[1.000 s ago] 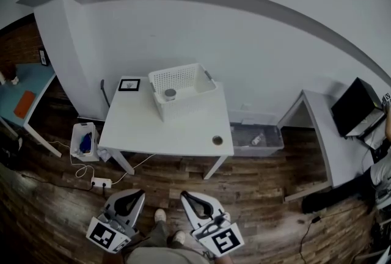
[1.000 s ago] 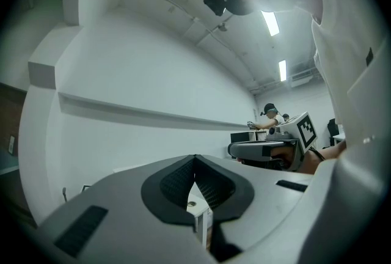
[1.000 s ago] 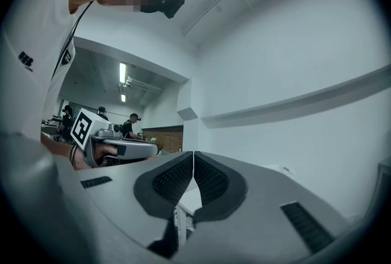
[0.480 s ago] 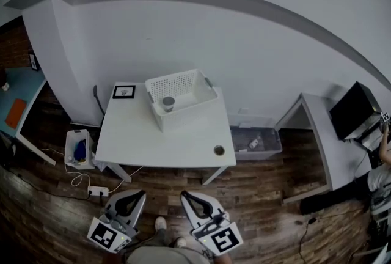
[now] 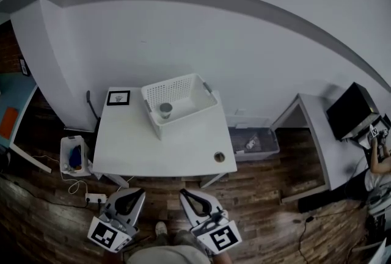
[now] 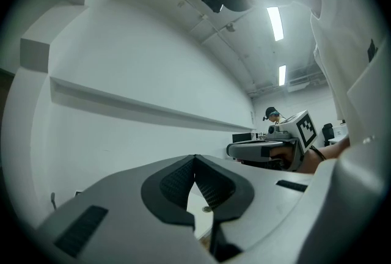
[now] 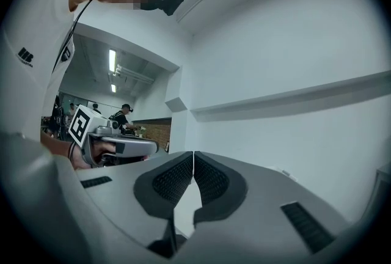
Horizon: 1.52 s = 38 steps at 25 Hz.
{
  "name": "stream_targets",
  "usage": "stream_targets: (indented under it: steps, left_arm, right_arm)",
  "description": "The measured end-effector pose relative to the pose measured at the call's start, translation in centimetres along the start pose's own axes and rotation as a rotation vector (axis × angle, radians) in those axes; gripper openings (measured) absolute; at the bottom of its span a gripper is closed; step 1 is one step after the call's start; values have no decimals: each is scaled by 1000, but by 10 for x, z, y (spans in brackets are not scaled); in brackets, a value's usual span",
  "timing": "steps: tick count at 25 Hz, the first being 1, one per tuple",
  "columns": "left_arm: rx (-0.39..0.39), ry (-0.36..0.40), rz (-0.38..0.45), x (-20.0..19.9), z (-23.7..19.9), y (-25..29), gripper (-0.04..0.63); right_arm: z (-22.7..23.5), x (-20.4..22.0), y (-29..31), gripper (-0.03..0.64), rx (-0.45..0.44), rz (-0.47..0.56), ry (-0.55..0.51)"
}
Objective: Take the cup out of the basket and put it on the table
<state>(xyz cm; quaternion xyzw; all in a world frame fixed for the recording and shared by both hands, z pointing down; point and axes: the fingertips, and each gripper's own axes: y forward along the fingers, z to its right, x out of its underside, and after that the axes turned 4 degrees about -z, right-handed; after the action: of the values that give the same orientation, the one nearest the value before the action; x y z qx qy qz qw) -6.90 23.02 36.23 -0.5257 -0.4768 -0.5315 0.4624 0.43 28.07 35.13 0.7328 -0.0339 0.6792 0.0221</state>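
Note:
A grey cup (image 5: 165,110) stands inside a white perforated basket (image 5: 183,86) at the back of a white table (image 5: 165,146). Both grippers hang low at the near edge of the head view, well short of the table. My left gripper (image 5: 135,192) is shut with nothing in it, and my right gripper (image 5: 183,193) is shut and empty too. In the left gripper view the left gripper (image 6: 195,159) has its pads touching at the tips. The right gripper (image 7: 193,154) in its own view also has its pads pressed together.
A small framed picture (image 5: 118,98) lies at the table's back left corner. A round hole (image 5: 219,157) sits near the front right corner. A grey bin (image 5: 253,142) stands right of the table, a white bin (image 5: 72,156) left of it. Another desk with a monitor (image 5: 348,111) is at far right.
The table with basket and cup has shifted slightly left and down in the head view as the person moves. Both grippers stay shut and low.

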Motion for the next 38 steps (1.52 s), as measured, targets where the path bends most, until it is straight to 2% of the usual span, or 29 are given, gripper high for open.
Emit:
stream_targets:
  steps: [17, 28, 32, 38]
  left_arm:
    - [-67, -40, 11, -2, -47, 67, 0]
    - [-116, -11, 0, 4, -70, 109, 0]
    - [-115, -8, -28, 4, -81, 124, 0]
    - [-99, -6, -11, 2, -108, 144, 0]
  right_arm:
    - [72, 2, 50, 12, -55, 13, 3]
    - [114, 6, 77, 11, -118, 41, 15]
    - [127, 10, 92, 12, -122, 31, 20]
    - [142, 19, 122, 12, -112, 20, 28]
